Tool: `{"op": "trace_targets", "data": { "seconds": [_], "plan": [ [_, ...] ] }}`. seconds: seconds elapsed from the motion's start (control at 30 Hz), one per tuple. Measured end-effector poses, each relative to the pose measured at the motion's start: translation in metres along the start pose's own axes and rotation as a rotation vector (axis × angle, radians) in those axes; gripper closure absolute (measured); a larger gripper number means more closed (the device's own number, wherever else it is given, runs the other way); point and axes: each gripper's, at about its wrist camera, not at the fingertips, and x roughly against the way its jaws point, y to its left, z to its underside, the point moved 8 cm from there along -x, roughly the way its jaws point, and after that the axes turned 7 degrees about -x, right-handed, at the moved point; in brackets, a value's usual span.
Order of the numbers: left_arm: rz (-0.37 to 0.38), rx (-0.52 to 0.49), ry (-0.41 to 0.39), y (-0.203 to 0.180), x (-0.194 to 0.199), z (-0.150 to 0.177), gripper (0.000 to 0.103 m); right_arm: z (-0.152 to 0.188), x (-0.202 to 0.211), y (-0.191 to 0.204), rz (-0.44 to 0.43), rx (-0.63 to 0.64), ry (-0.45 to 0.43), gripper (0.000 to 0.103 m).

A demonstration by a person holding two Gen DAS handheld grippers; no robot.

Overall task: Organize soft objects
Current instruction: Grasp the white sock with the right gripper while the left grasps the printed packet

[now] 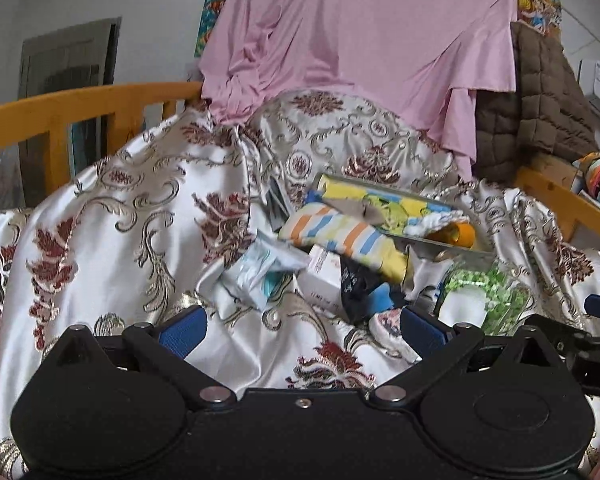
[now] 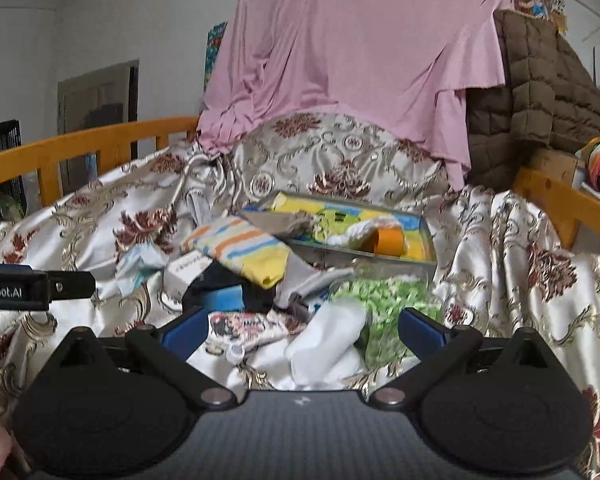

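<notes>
My jaws gape wide on both the left gripper [image 1: 300,326] and right gripper [image 2: 302,330], holding nothing. The striped cloth [image 2: 240,250] lies ahead on the patterned bedspread [image 1: 140,220], overlapping the metal tray [image 2: 380,258].

Black left gripper [image 1: 302,322] — blue pads, silver screws, right gripper [image 2: 302,326] alike

Left gripper [image 1: 300,330], jaws spread, hovers over patterned bedspread [image 1: 112,220] before striped cloth [image 1: 340,236].
</notes>
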Motion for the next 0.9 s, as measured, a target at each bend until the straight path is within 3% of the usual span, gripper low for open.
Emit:
{"op": "trace_targets", "data": {
  "seconds": [0.9],
  "plan": [
    [-0.049,0.016,0.238,0.000,-0.036,0.025,0.001,0.037,-0.040,-0.007,0.008,-0.017,0.206,0.000]
  ]
}}
